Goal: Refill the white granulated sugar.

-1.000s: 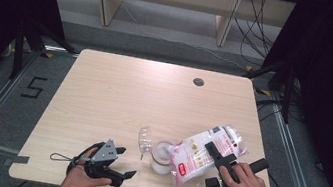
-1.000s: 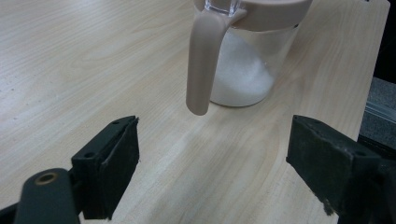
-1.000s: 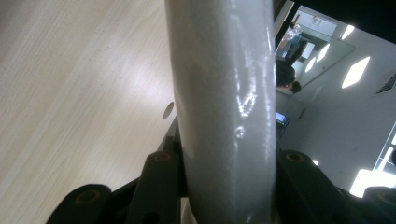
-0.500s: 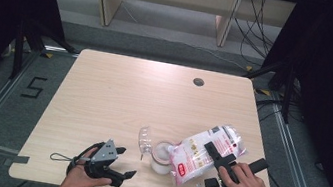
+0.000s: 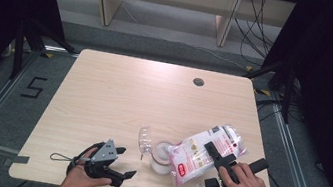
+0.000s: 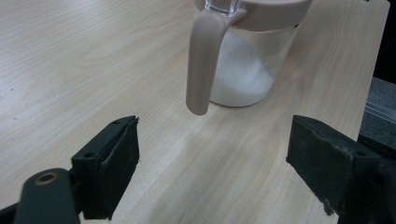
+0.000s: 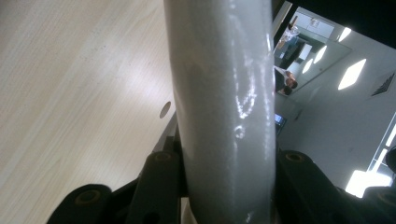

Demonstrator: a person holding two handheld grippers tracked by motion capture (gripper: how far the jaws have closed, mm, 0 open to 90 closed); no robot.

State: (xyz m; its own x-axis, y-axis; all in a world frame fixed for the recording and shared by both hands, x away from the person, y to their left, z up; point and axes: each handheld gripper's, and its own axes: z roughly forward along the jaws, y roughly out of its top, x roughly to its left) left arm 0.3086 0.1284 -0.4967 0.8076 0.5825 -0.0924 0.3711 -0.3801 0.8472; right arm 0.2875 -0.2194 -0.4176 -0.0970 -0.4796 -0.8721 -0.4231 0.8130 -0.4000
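Work in hand: filling a jar (image 5: 162, 156) from a bag (image 5: 200, 154), judged from the arrangement.

Right gripper (image 5: 218, 155): fingers clenched on the bag, one either side of it. In the right gripper view the bag (image 7: 224, 102) stands pinched between both black fingers (image 7: 161, 179). In the high view it is tilted, lower end towards the jar, upper end raised to the right.

Jar: clear, standing upright on the counter (image 5: 154, 96) near the front edge, between the two hands. Its hinged lid (image 5: 145, 140) is swung open to the left. In the left gripper view the jar (image 6: 245, 70) holds white granules heaped higher on one side, well below the rim. The beige handle (image 6: 203, 56) faces the left gripper.

Left gripper (image 5: 123, 175): fingers released and wide apart, nothing between them, resting low by the counter, near the jar but apart from it.

Progress, as a judgement: lid opened, bag raised and angled over the mouth, part of the contents already in the jar. I cannot tell whether grains are flowing at this instant; the mouth of the bag is hidden behind its own body.

Outstanding: finish the pour, set the bag down, close the lid. The unsteadied jar is a tipping risk if the bag nudges it.
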